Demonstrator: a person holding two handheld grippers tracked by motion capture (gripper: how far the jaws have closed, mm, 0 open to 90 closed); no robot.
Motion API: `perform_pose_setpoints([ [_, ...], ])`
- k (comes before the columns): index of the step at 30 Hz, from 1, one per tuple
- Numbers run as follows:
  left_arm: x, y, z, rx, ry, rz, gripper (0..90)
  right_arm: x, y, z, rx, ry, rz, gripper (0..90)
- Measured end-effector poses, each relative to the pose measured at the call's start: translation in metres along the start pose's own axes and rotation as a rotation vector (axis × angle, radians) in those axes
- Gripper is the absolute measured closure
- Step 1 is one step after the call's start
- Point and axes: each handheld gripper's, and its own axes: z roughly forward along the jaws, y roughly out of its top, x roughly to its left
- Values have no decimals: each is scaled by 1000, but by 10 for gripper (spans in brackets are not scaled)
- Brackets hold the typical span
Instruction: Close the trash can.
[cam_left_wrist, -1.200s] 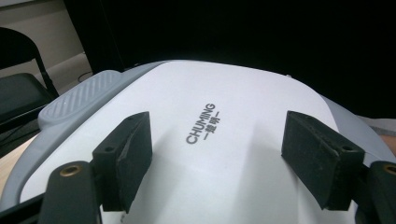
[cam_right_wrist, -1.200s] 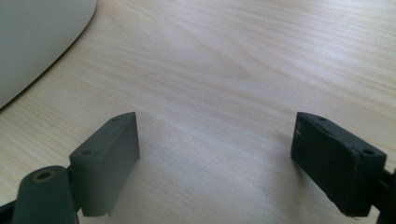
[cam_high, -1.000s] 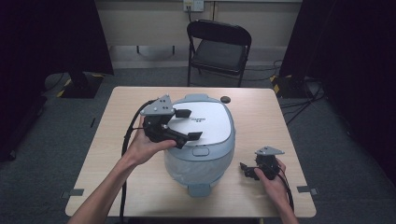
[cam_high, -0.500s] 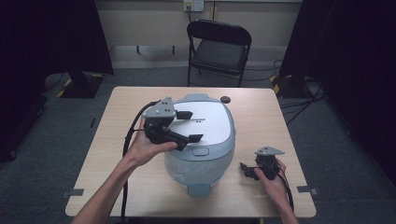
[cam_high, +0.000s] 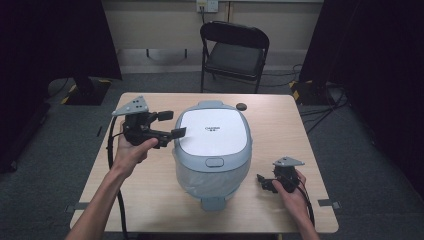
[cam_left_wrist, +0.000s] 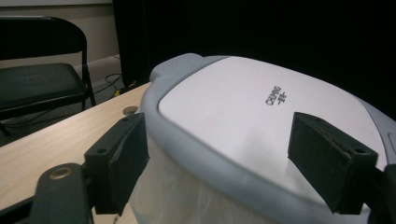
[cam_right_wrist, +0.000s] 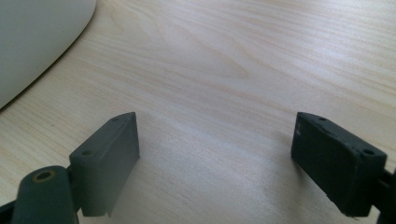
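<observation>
Rice cooker (cam_high: 212, 142) stands at centre frame on the wooden surface (cam_high: 150, 200), lid closed. Left gripper (cam_high: 171, 124), left of centre in the high view, is held off the surface beside the cooker's upper left rim, jaws spread wide, grasping nothing. Right gripper (cam_high: 263, 181), lower right of frame, sits low over the surface, well apart from the cooker, jaws likewise spread and empty. 1 folding chair (cam_high: 235, 50) stands beyond the surface, top centre.
</observation>
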Motion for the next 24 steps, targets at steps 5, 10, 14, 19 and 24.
perform_pose_setpoints([
  [5, 6, -19, -18, 9, 57, -4, 191, 0, 0, 0, 1, 0, 1, 141],
  [10, 16, -47, -28, 71, 98, -25, 191, 0, 0, 0, 1, 0, 1, 141],
  [14, 25, -72, -31, 123, 131, -52, 180, 0, 0, 0, 1, -1, 2, 141],
  [19, 31, -97, -35, 183, 141, -57, 176, 0, 0, 0, 1, -1, 1, 140],
  [24, 38, -127, -35, 239, 182, -95, 189, 0, 0, 0, 1, -1, 2, 141],
])
